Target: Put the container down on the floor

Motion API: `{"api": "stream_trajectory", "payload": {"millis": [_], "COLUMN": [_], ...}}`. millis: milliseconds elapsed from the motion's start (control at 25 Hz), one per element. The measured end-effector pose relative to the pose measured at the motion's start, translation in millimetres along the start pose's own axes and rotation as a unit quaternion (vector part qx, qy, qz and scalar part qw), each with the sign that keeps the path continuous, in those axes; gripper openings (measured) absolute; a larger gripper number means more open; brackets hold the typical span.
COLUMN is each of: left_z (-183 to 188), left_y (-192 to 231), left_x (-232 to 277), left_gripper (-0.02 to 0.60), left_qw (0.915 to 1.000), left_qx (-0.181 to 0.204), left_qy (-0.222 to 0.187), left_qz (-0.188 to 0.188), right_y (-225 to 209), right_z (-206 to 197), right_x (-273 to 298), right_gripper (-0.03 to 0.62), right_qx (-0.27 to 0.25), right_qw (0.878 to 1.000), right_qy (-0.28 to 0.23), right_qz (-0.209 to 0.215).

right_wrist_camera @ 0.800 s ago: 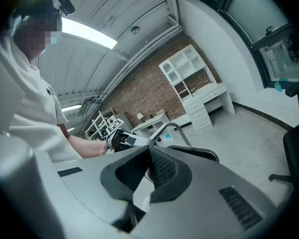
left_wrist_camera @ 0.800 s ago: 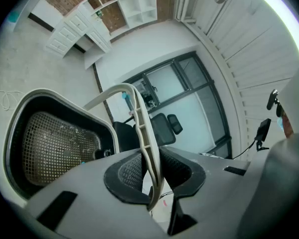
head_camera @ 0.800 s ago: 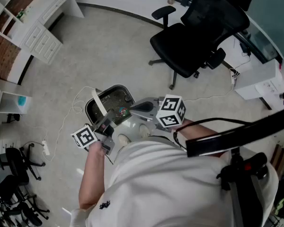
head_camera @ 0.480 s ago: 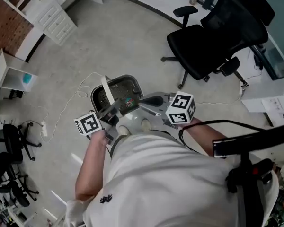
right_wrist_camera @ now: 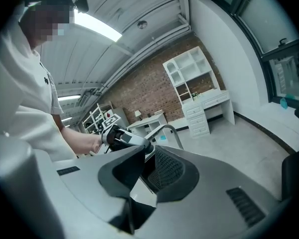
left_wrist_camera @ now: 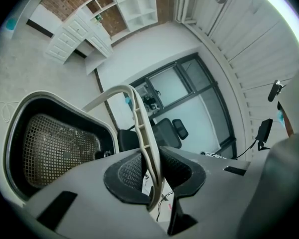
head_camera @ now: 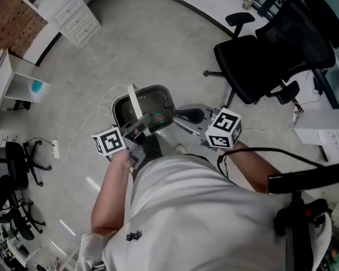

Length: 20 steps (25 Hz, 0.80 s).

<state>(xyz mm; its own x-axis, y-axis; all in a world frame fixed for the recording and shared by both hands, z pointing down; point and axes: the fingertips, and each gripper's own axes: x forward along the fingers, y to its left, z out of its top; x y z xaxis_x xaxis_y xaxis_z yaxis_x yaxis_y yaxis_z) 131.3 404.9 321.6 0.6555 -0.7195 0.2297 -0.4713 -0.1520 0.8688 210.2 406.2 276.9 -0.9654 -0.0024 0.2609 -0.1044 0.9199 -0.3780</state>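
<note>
The container (head_camera: 148, 99) is a grey bin with a black mesh inside (left_wrist_camera: 50, 143) and a cream bail handle (head_camera: 134, 103). It hangs in front of the person, over the pale floor. My left gripper (head_camera: 140, 127) is shut on the handle (left_wrist_camera: 145, 138), which runs up between its pads (left_wrist_camera: 149, 168). My right gripper (head_camera: 178, 114) sits at the bin's right rim, its jaws (right_wrist_camera: 147, 171) almost together on a pale edge of the container (right_wrist_camera: 142, 189). The left gripper (right_wrist_camera: 122, 138) and the handle's arch (right_wrist_camera: 165, 130) show in the right gripper view. Whether the bin's bottom touches the floor is hidden.
A black office chair (head_camera: 277, 49) stands at the upper right. White drawers (head_camera: 82, 16) and a white shelf (head_camera: 17, 81) line the left. A thin cable (head_camera: 82, 129) with a power strip (head_camera: 55, 148) lies left of the bin. Black chairs (head_camera: 11, 191) crowd the lower left.
The head camera has swung, so the room slid right and down. The container with both grippers on it shifted slightly up and right in the view. Both grips look the same.
</note>
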Motion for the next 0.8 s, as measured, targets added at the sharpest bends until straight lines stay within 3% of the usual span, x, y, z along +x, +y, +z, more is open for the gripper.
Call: {"api": "stream_trajectory", "payload": {"millis": [80,240,600,800], "left_z": [20.6,63.8,182.7,237.8], "left_y": [19.3,44.1,88.5,121.6], "left_x": [1.2,12.5,29.8,35.7], "left_gripper": [0.08,0.08,0.078,0.078], "left_qw": [1.0,0.9997,0.9958,0.9933], "left_qx": [-0.003,-0.003,0.02,0.04], "left_qy": [0.002,0.006,0.063,0.086], "left_qz": [0.005,-0.025,-0.062,-0.066], "right_y": [-14.1,-44.8,-130.8,-171.2], "right_z": [7.2,20.5,95.2,125.1], "right_x": [20.1,53.8,142.7,188.2], "right_gripper": [0.022,0.032,0.054,0.054], "right_qx": [-0.006,-0.013,0.035,0.033], "right_qw": [1.0,0.999,0.994,0.993], "right_qy": [0.002,0.01,-0.018,-0.021], "right_qz": [-0.009,-0.033,-0.1,-0.114]}}
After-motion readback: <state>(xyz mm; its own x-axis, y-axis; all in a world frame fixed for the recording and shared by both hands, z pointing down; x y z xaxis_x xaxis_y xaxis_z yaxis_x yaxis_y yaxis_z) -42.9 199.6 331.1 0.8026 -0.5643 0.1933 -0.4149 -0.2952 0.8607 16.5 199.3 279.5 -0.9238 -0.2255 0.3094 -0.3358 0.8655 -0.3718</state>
